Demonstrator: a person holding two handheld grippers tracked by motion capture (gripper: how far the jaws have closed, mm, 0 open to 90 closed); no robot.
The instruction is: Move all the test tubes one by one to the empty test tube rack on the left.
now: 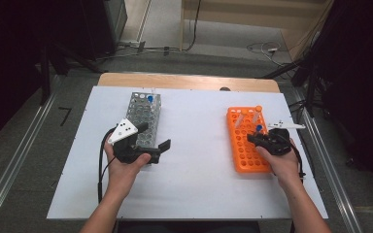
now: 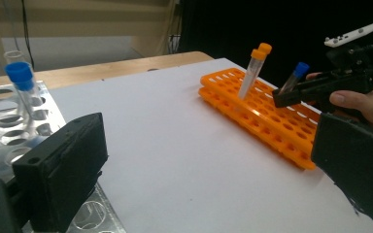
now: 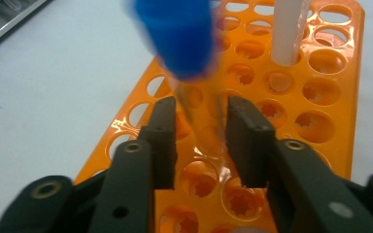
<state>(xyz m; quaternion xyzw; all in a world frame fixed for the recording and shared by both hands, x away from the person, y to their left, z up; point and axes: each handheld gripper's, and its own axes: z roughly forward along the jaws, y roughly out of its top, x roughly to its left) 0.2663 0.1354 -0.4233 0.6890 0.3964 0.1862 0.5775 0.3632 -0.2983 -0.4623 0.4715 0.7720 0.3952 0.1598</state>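
White tabletop (image 1: 194,160) — no brand, label or legible writing on any item; the only markings are small black dots on the white plate atop the left gripper (image 1: 148,145). Orange tube rack (image 1: 245,141), right side of the tabletop, long axis running near to far, perforated with round wells. Blue-capped tube (image 3: 194,63), clear-bodied, tilted, its foot over the wells of the orange tube rack; it lies between the fingers (image 3: 162,141) of the right gripper (image 3: 199,141), the pads standing just beside its clear body on either side with the blue cap above them. Whether the pads press the tube cannot be told — the cap is blurred. Orange-capped tube (image 2: 253,70), leaning in a far well of the same rack, just beyond the blue-capped tube. Metal tube rack (image 1: 143,116), left side of the tabletop, holding a second blue-capped tube (image 2: 22,85) near its far end. The left gripper rests at the near end of the metal tube rack, fingers spread wide with nothing between them.
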